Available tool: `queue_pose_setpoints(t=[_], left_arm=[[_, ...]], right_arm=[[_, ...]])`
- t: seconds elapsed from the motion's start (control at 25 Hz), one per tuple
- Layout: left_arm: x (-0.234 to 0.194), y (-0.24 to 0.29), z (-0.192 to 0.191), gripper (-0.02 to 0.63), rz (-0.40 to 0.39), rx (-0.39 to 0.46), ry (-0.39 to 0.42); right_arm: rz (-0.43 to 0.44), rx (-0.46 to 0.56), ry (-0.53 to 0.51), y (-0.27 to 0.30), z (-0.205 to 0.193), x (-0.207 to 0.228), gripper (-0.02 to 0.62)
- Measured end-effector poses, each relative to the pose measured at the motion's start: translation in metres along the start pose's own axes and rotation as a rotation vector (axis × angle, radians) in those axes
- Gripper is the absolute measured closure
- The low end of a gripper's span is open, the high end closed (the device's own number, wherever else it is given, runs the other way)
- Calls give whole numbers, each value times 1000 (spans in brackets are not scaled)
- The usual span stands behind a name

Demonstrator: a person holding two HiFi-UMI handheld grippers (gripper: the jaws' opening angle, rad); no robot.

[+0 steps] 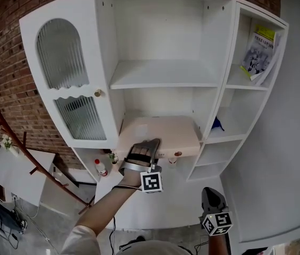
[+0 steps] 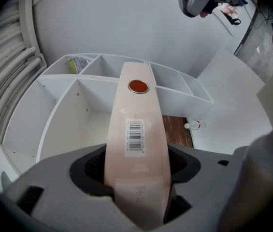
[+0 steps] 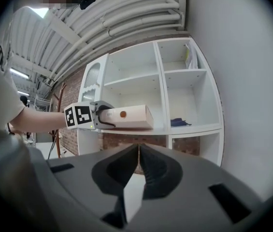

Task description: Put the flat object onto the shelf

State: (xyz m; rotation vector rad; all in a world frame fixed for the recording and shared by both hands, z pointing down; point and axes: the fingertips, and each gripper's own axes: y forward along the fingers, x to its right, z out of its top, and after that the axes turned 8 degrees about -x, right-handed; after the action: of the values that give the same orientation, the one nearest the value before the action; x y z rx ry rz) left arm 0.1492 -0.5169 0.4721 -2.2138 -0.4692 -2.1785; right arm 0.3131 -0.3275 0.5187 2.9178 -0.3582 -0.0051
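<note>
The flat object is a pale pink box (image 1: pixel 160 132) with an orange dot and a barcode label (image 2: pixel 135 136). It lies level on the lower middle shelf (image 1: pixel 205 140) of a white cabinet (image 1: pixel 163 74), its near edge jutting out over the front. My left gripper (image 1: pixel 144 149) is shut on that near edge, and the box (image 2: pixel 136 105) runs out between the jaws. In the right gripper view the box (image 3: pixel 131 117) sits at shelf height in the left gripper (image 3: pixel 97 116). My right gripper (image 1: pixel 213 195) hangs low at the right, shut (image 3: pixel 138 151) and holding nothing.
The cabinet's ribbed-glass door (image 1: pixel 67 73) stands open to the left. A booklet (image 1: pixel 258 54) leans in the top right cubby and a blue thing (image 1: pixel 217 124) lies in the cubby below. A small bottle (image 1: pixel 101 167) stands below the box, with a brick wall (image 1: pixel 1 52) behind.
</note>
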Motion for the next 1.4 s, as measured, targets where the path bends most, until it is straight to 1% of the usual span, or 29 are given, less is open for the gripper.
queue_pose_setpoints(t=[0.12,0.28,0.4,0.56,0.72,0.84,0.92,1.0,1.24,1.4], left_arm=[[-5,9,-1,295,8,-9,5],[4,18,0,291,-56,-4,1],[12,29,-1,282,-111,7,-3],[28,37,3,265,-229,36,-42],[40,42,9,252,-360,82,-114],[39,41,21,252,-468,148,-226],[34,42,25,252,-523,182,-288],[31,46,22,253,-545,190,-304],[25,67,11,253,-514,179,-303],[25,78,8,253,-535,181,-288]], right_arm=[[-6,-4,3,3,-1,0,565],[-8,-11,4,7,-3,-3,565],[-9,-16,8,10,-5,-3,565],[-15,-21,24,13,-8,-1,565],[-16,-26,30,17,-10,-1,565],[-18,-30,33,21,-10,-1,565],[-16,-31,33,24,-10,-2,565],[-15,-32,31,26,-10,-3,565],[-24,-43,31,29,-12,0,565],[-26,-49,30,30,-14,1,565]])
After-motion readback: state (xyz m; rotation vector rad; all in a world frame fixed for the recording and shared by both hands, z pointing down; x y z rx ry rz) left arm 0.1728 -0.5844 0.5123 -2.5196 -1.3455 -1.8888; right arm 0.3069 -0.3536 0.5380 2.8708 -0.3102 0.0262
